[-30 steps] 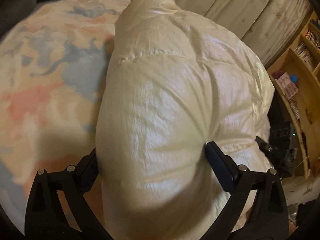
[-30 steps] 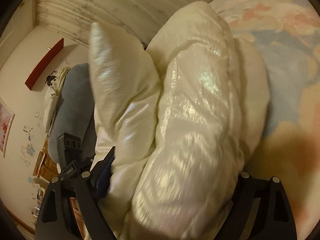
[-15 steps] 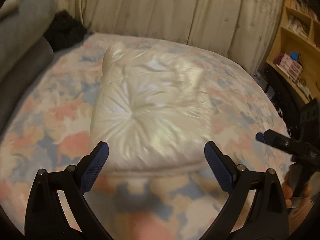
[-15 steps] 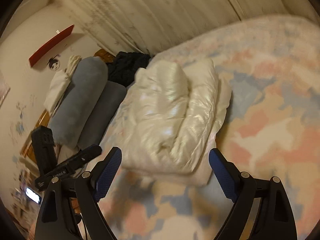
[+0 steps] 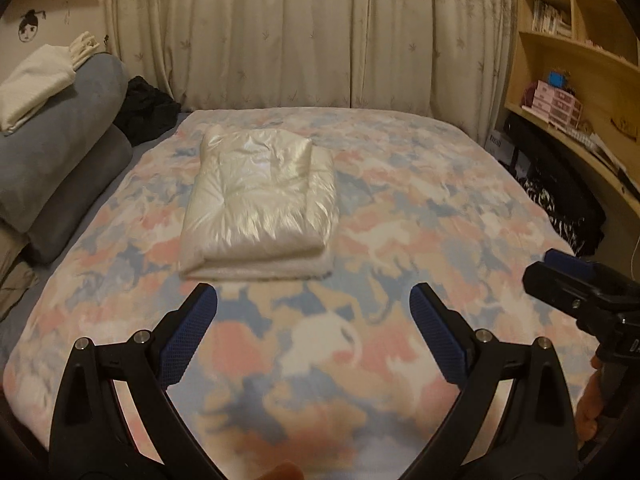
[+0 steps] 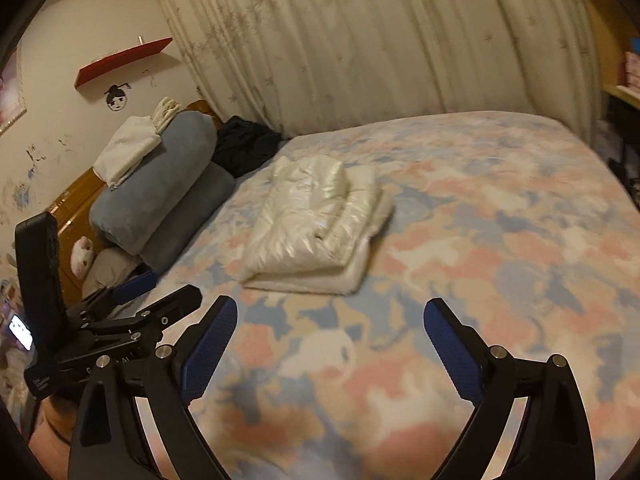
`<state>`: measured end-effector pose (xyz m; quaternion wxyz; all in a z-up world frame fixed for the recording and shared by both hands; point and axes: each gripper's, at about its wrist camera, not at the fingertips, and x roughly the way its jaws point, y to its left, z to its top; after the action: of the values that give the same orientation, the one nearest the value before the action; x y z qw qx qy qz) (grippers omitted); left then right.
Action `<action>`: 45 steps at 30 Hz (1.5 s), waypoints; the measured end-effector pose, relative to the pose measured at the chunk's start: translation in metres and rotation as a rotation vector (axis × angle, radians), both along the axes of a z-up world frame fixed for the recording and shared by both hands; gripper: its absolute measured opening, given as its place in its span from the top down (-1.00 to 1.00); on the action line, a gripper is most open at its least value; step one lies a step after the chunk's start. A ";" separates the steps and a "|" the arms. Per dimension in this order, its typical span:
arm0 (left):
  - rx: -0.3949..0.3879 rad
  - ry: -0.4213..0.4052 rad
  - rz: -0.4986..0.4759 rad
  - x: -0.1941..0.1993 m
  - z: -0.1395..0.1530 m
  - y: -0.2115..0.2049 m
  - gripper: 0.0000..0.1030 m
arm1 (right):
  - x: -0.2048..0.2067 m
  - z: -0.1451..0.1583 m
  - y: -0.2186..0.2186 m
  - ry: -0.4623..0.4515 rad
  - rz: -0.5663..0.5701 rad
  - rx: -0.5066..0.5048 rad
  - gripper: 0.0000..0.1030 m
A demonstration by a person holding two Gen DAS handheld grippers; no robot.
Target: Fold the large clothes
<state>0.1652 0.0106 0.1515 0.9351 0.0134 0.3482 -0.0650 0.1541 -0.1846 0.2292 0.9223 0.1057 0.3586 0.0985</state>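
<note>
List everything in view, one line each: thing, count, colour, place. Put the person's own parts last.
jacket: one, cream, folded on the bed, nearer the bolsters
bed: one, pink, blue and cream cover, fills the middle
bolsters: two, blue-grey, stacked along the bed's left side
cloth: one, white, folded on the top bolster
dark clothes: one heap, black, bed's far left corner
curtain: one, cream, behind the bed
red shelf: one, on the left wall
bookshelf: one, light wood, right of the bed
left gripper: black with blue pads, jaws open, empty, above the bed
right gripper: same, jaws have just been opening, nothing between them
</note>
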 end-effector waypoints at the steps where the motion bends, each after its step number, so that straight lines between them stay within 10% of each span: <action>1: 0.006 -0.001 -0.001 -0.009 -0.001 -0.004 -0.88 | -0.018 0.007 -0.006 -0.001 -0.005 -0.008 -0.86; 22: -0.049 0.037 0.011 -0.199 -0.011 -0.068 -0.88 | -0.279 -0.005 -0.062 0.031 -0.161 -0.167 -0.89; 45: -0.049 0.102 -0.017 -0.193 -0.018 -0.077 -0.88 | -0.300 -0.002 -0.060 0.082 -0.223 -0.171 -0.90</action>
<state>-0.0276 -0.0668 0.1337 0.9156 -0.0100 0.3936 -0.0820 -0.1459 -0.2448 0.2274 0.9178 0.0697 0.3889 -0.0400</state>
